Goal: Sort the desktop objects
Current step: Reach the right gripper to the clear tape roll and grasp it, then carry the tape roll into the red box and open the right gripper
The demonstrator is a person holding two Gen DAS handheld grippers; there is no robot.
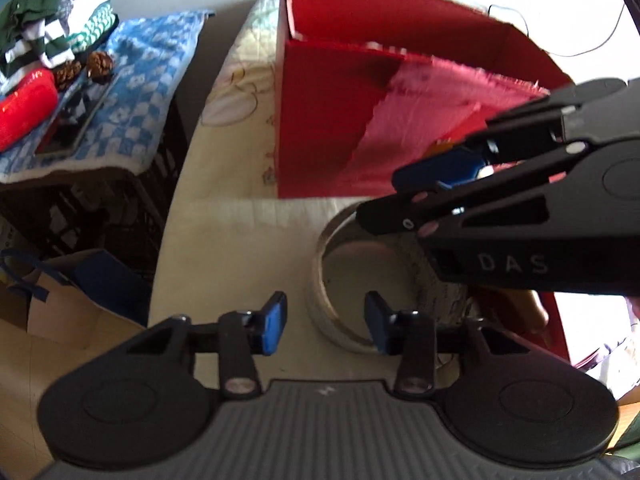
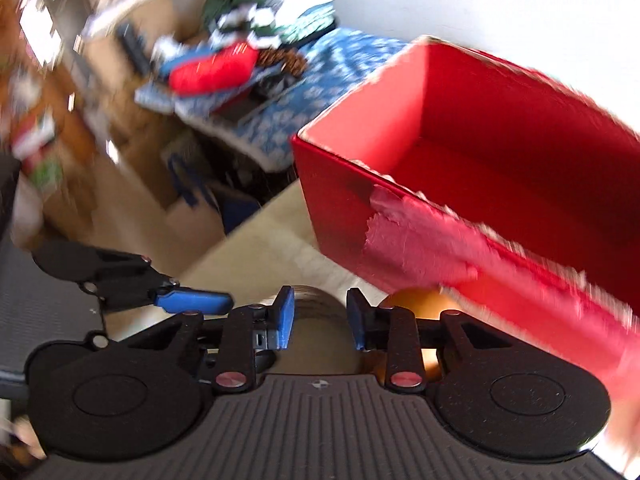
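Left wrist view looks down past the left gripper (image 1: 326, 322), whose blue-padded jaws stand wide with nothing between them, onto a cream cloth-covered table (image 1: 224, 216). Just ahead of the fingers lies a roll of tape (image 1: 360, 280), flat on the cloth, and the red box (image 1: 320, 120) stands just behind the roll, its near wall patched with pink tape. From the right side the right gripper (image 1: 420, 188) reaches in above the roll, close to the box front; its jaws look nearly together here, though I cannot tell whether they hold anything. Left of the box, well apart from it, a side stand carries a blue checked cloth (image 1: 140, 92), pine cones (image 1: 86, 68) and folded clothes (image 1: 56, 20). Right wrist view is smeared by blur, but it looks over the box rim into an interior that seems bare, something the other camera does not show. Its own jaws appear parted around a brownish rounded shape, too blurred to name; an orange object (image 2: 420, 304) sits at the foot of the box, and the left gripper's blue finger (image 2: 192, 300) pokes in left of it.
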